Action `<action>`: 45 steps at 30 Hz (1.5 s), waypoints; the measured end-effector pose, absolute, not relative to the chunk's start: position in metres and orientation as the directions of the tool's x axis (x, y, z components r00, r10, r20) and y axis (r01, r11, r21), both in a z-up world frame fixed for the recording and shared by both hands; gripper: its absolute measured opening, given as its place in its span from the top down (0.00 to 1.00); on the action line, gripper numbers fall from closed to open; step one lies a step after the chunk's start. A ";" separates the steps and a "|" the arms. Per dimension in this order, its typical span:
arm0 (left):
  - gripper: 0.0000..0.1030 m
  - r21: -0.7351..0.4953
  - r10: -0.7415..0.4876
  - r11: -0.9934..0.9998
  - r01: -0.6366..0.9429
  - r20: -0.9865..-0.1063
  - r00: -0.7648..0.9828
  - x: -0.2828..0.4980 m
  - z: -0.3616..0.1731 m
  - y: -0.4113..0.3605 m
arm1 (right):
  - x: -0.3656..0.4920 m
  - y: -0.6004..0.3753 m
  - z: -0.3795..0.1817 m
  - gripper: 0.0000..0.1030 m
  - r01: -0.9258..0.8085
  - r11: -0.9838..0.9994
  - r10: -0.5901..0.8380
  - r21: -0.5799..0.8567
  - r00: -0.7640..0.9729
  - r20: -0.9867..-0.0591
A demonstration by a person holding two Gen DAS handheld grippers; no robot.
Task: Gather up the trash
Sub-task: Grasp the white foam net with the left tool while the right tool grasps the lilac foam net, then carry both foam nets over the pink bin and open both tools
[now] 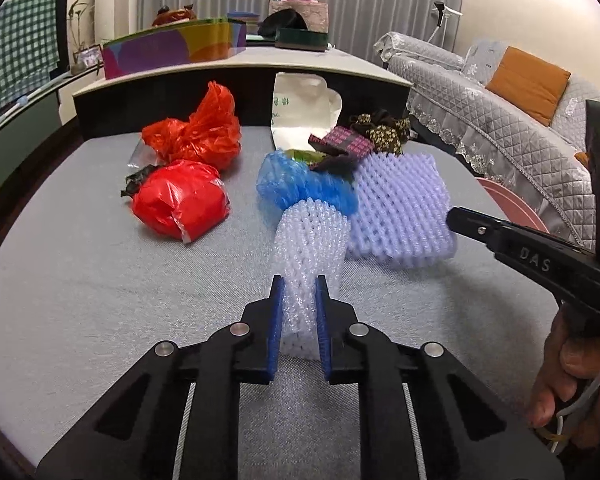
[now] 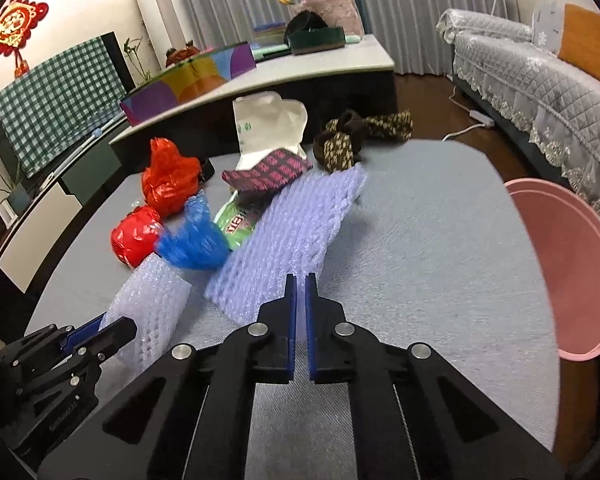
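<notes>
My left gripper [image 1: 300, 282] is shut on the near end of a white foam net sleeve [image 1: 308, 240] that lies on the grey tabletop [image 1: 80, 280]. It also shows low on the left in the right wrist view, as the left gripper [image 2: 108, 326] on the sleeve [image 2: 152, 300]. My right gripper [image 2: 301, 280] is shut on the near edge of a lavender foam net sheet [image 2: 292, 232]. From the left wrist view, the right gripper [image 1: 456, 216] sits at the sheet's [image 1: 400, 208] right edge. Behind lie a blue bag [image 1: 296, 184] and two red bags [image 1: 180, 204].
A white paper bag [image 1: 304, 108], a pink-patterned dark box [image 1: 342, 142], a green wrapper [image 2: 238, 222] and brown patterned cloth [image 2: 340, 144] lie at the back. A pink basin [image 2: 572, 264] stands off the table's right edge. A person's hand [image 1: 572, 380] holds the right gripper. A sofa [image 2: 540, 92] is on the right.
</notes>
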State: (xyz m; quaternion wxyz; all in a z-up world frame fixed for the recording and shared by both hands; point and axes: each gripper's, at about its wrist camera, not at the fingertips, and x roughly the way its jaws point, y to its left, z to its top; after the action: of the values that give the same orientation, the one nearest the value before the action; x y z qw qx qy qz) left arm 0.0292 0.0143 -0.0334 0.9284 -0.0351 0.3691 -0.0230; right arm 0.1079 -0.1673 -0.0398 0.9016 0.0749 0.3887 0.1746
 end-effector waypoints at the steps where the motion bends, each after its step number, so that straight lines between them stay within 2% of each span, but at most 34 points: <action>1: 0.85 -0.083 -0.069 0.996 0.017 -0.681 0.729 0.028 -0.032 0.015 | 0.106 -0.170 -0.037 1.00 -0.257 0.928 0.372 0.269 0.642 -0.671; 9: 0.85 -0.107 -0.075 0.994 0.005 -0.660 0.747 0.017 -0.018 0.012 | 0.083 -0.185 -0.019 0.99 -0.267 0.935 0.354 0.233 0.673 -0.649; 12: 0.85 -0.104 -0.064 0.995 -0.008 -0.659 0.749 0.014 -0.014 0.010 | 0.081 -0.193 -0.024 0.94 -0.245 0.930 0.367 0.274 0.652 -0.664; 13: 0.85 -0.106 -0.064 0.994 -0.008 -0.657 0.751 0.012 -0.013 0.009 | 0.082 -0.194 -0.028 0.90 -0.240 0.926 0.377 0.292 0.644 -0.666; 15: 0.85 -0.100 -0.062 0.995 -0.004 -0.650 0.757 0.011 -0.011 0.008 | 0.086 -0.192 -0.032 0.70 -0.243 0.924 0.381 0.295 0.642 -0.665; 16: 0.85 -0.092 -0.058 0.996 -0.002 -0.646 0.761 0.010 -0.010 0.008 | 0.087 -0.190 -0.034 0.55 -0.242 0.926 0.377 0.290 0.644 -0.666; 17: 0.85 -0.088 -0.055 0.996 -0.003 -0.645 0.762 0.010 -0.011 0.008 | 0.090 -0.189 -0.036 0.51 -0.241 0.926 0.377 0.291 0.643 -0.667; 24: 0.85 -0.087 -0.038 0.996 -0.022 -0.639 0.768 0.016 -0.013 0.020 | 0.116 -0.174 -0.061 0.51 -0.229 0.918 0.396 0.325 0.582 -0.710; 25: 0.85 -0.084 -0.036 0.996 -0.024 -0.638 0.769 0.017 -0.012 0.021 | 0.118 -0.172 -0.064 0.56 -0.230 0.916 0.400 0.328 0.574 -0.715; 28: 0.85 -0.089 -0.033 0.996 -0.030 -0.636 0.771 0.020 -0.012 0.025 | 0.123 -0.168 -0.070 0.91 -0.239 0.904 0.428 0.355 0.544 -0.722; 36: 0.85 -0.114 -0.055 0.993 -0.020 -0.624 0.779 0.020 -0.005 0.022 | 0.096 -0.177 -0.025 0.92 -0.297 0.910 0.415 0.290 0.632 -0.654; 45: 0.85 -0.120 -0.091 0.992 0.024 -0.596 0.798 0.012 0.009 0.003 | 0.071 -0.196 0.018 0.92 -0.320 0.934 0.344 0.158 0.687 -0.641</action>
State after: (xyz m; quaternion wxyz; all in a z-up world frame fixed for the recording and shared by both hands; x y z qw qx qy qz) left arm 0.0124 0.0025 0.0094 0.9466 -0.0532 0.3165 -0.0303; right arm 0.0709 -0.1955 0.0179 0.9181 0.0167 0.3522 0.1809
